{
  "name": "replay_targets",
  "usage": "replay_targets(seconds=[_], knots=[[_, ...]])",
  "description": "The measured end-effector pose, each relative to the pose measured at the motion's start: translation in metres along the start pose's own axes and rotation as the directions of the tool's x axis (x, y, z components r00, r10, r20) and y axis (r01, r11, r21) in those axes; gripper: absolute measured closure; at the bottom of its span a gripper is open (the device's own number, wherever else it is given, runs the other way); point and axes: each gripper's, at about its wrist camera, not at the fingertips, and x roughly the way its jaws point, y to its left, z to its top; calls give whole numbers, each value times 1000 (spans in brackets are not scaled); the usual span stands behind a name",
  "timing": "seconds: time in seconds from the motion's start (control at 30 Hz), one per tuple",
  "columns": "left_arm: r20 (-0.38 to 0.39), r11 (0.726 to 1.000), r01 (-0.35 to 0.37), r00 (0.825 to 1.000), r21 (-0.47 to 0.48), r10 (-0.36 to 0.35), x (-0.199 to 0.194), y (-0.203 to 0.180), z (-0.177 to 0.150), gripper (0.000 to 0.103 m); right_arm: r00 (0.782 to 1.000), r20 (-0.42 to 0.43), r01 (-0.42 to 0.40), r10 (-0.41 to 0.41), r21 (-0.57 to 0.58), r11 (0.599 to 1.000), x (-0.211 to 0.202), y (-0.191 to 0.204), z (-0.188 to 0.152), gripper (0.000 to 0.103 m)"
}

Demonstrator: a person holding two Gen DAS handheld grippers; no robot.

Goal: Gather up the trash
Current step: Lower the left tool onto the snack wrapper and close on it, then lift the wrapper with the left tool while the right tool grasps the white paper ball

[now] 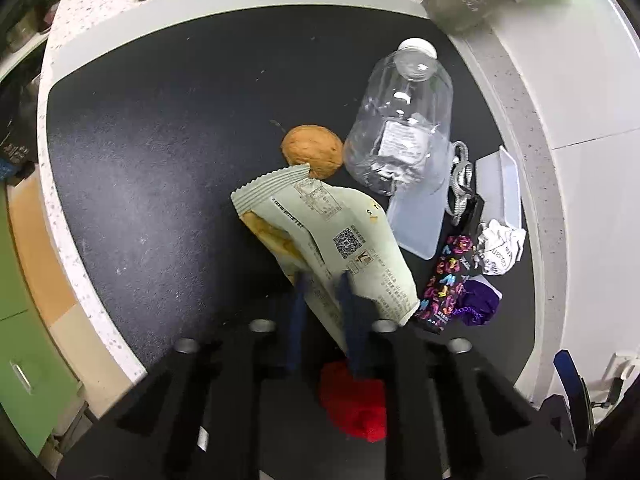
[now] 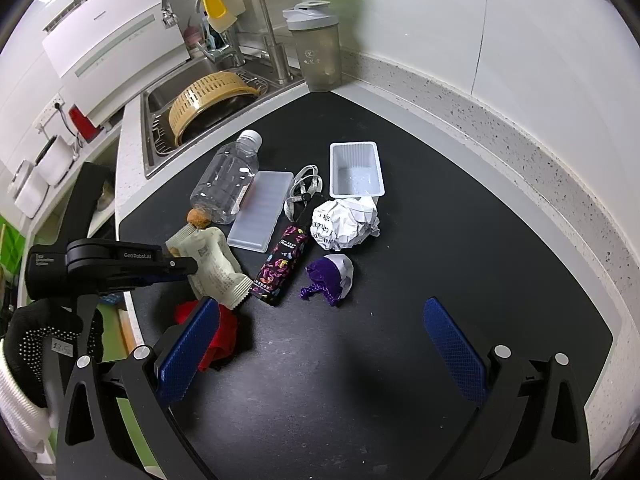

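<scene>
Fingers (image 1: 298, 300) round wrapper (image 1: 344, 236), bottle (image 1: 400, 120) beyond

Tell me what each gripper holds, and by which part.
The left gripper pinches the pale snack wrapper near one sealed end. The right gripper is open and holds nothing.

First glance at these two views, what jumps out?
The left claw is shut on a pale snack wrapper, held above the black mat. Behind it lie a clear plastic bottle and a crumpled paper ball. The right claw hangs open over bare mat.
</scene>
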Motion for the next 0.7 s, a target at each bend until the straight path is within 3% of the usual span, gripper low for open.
replay_targets(seconds=[0.2, 0.4, 0.57, 0.7], knots=[[41, 999, 44, 998, 15, -44, -12, 3, 4, 103, 1000, 1, 3, -3, 3, 1000, 0, 0, 1, 5], [80, 995, 54, 995, 87, -61, -39, 2, 1, 103, 1000, 3, 8, -8, 5, 1000, 1, 1, 1, 5], [129, 983, 29, 990, 182, -53, -65, -6, 3, 103, 1000, 10, 22, -22, 3, 1000, 3, 2, 4, 5], [159, 957, -19, 987, 288, -28, -82, -19, 8, 103, 999, 10, 42, -42, -6, 999, 8, 4, 9, 5]])
